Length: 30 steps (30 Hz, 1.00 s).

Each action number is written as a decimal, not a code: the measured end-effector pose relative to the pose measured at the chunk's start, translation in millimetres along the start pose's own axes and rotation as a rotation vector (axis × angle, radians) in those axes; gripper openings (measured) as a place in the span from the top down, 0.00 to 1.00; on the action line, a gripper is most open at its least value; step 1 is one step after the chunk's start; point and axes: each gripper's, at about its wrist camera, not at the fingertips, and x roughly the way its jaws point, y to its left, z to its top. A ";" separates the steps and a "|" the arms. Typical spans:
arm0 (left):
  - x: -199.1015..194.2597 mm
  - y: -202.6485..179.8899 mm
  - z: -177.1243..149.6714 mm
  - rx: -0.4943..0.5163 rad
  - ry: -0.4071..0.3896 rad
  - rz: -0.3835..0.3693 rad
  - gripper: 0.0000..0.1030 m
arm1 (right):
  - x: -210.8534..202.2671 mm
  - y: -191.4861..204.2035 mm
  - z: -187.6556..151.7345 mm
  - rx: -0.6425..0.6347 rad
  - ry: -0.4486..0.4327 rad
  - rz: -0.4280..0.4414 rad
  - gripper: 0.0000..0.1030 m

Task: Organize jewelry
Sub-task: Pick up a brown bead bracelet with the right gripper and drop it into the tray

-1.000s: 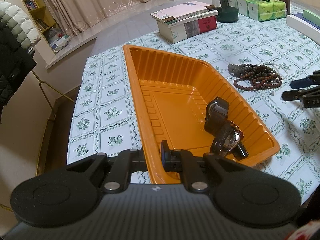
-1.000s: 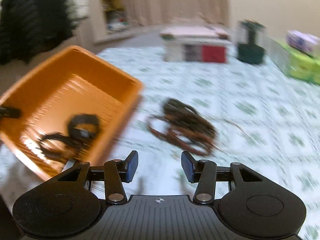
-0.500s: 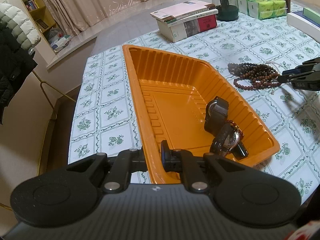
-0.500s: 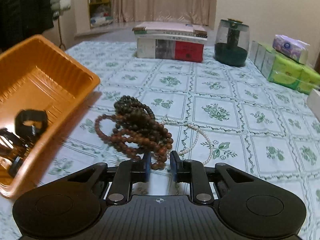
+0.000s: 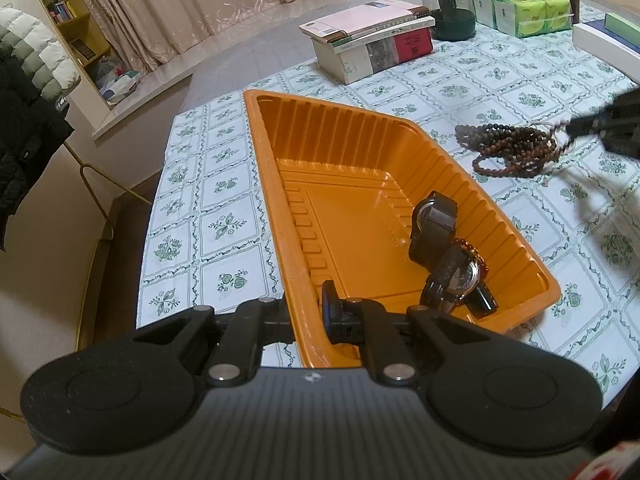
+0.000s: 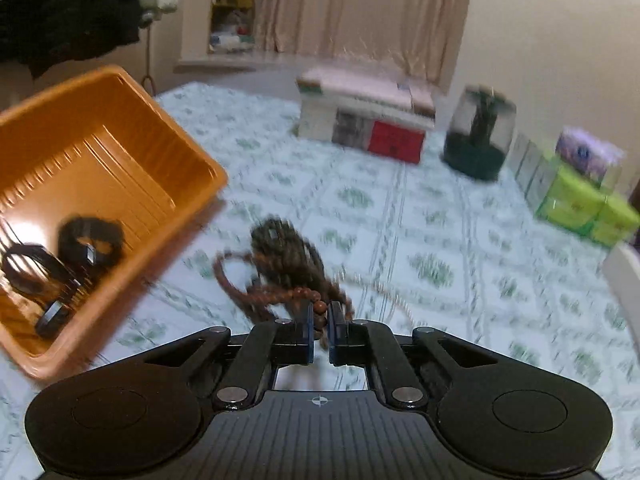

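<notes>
Right gripper (image 6: 319, 334), open above the table a second ago, now clenching a strand of the brown wooden bead necklaces (image 6: 288, 272), lifting them toward the orange ribbed plastic tray (image 5: 360, 184). Left gripper (image 5: 306, 312) pinching the tray's rim. Blurring obscuring which strands are rising.

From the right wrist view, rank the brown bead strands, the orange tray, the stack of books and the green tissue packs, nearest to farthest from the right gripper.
1. Brown bead strands: pinched in the right gripper, trailing ahead.
2. Orange tray: on the left, close by.
3. Stack of books and green tissue packs: books far ahead, packs far right; too close to call between them.
</notes>
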 end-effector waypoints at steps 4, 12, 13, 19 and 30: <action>1.1 0.1 -0.7 0.002 -0.002 -0.001 0.91 | -32.3 2.9 32.6 -0.058 -0.089 0.003 0.94; 1.0 0.8 -2.0 -0.001 -0.008 -0.002 0.91 | -84.0 1.0 88.1 -0.159 -0.220 -0.007 0.94; 1.0 0.8 -2.1 -0.001 -0.010 -0.002 0.91 | -89.5 0.9 93.8 -0.168 -0.232 -0.005 0.94; 1.0 1.4 -2.4 -0.003 -0.013 -0.004 0.91 | -113.5 4.1 124.3 -0.205 -0.295 0.028 0.94; -0.5 2.1 -2.5 -0.007 -0.017 -0.006 0.90 | -133.9 54.0 160.9 -0.241 -0.370 0.244 0.94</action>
